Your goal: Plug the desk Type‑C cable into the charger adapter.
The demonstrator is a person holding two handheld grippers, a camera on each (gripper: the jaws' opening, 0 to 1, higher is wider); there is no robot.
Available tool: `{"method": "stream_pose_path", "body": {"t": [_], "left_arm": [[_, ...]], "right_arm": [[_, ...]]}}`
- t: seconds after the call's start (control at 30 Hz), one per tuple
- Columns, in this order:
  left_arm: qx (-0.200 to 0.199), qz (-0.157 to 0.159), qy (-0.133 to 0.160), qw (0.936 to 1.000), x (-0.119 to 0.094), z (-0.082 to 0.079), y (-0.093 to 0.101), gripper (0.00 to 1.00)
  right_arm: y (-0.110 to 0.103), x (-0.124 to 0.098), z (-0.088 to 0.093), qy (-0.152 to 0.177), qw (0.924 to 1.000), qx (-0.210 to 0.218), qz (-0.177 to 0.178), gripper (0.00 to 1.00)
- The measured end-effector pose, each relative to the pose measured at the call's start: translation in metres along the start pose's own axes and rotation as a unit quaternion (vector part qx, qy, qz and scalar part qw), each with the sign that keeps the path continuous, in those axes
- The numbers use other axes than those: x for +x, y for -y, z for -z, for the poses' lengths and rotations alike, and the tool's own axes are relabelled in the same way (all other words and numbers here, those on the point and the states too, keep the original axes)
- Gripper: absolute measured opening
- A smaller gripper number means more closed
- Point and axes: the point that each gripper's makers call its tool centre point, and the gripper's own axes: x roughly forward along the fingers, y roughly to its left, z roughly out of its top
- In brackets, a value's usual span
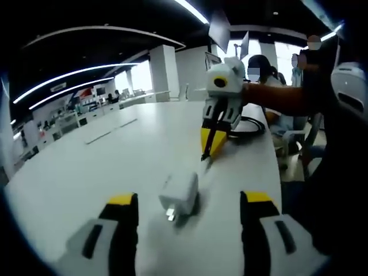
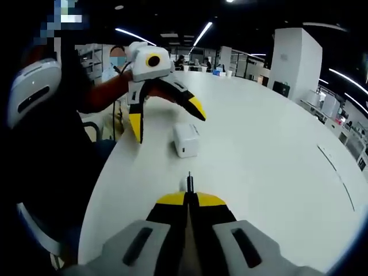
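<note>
Left gripper view: the left tool point(image 1: 188, 201) stands wide, its two yellow-tipped jaws rising from the bottom edge well apart. Between them, on the white desk point(image 1: 115, 167), lies the white charger adapter point(image 1: 179, 196), untouched by either jaw; its metal prongs point toward the camera. Beyond it, the right tool point(image 1: 210, 145) comes in from the right, held by a person's hand in an orange sleeve point(image 1: 276, 96). Its jaws are pressed together, tips down, meeting the desk surface just past the adapter. A black cable point(image 1: 248, 127) loops on the desk behind that tool. Whether the cable runs into the tool's jaws cannot be told from this view.

Right gripper view: the right tool point(image 2: 188, 192) has its jaws closed flat against each other, clamped on the Type‑C cable plug point(image 2: 189, 181), whose small dark tip juts forward from between the yellow tips. The plug points toward the charger adapter point(image 2: 186, 140), which lies on the desk point(image 2: 270, 144) ahead, a slot-shaped port on the face turned to the camera. Plug and adapter are apart, with bare desk between. The left tool point(image 2: 167, 118) hangs over the adapter with jaws spread wide, one tip to each side, neither touching it.

Seated persons appear at the far edge of the desk.
</note>
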Motion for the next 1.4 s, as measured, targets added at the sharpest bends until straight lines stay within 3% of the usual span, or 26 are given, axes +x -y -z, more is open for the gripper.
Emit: {"method": "stream_pose_path", "body": {"t": [0.17, 0.47, 1.4], "left_arm": [[-0.001, 0.017, -0.006, 0.9998, 0.007, 0.004, 0.001, 0.64], [-0.004, 0.017, -0.019, 0.9997, 0.017, 0.01, -0.01, 0.61], [-0.006, 0.061, -0.021, 0.9979, 0.037, 0.008, -0.006, 0.43]], "right_arm": [[-0.002, -0.002, 0.002, 0.002, 1.0, 0.001, 0.006, 0.03], [-0.004, -0.004, 0.001, 0.009, 0.9999, 0.0, 0.011, 0.03], [-0.01, -0.004, 0.0, 0.02, 0.9997, -0.004, 0.014, 0.03]]}}
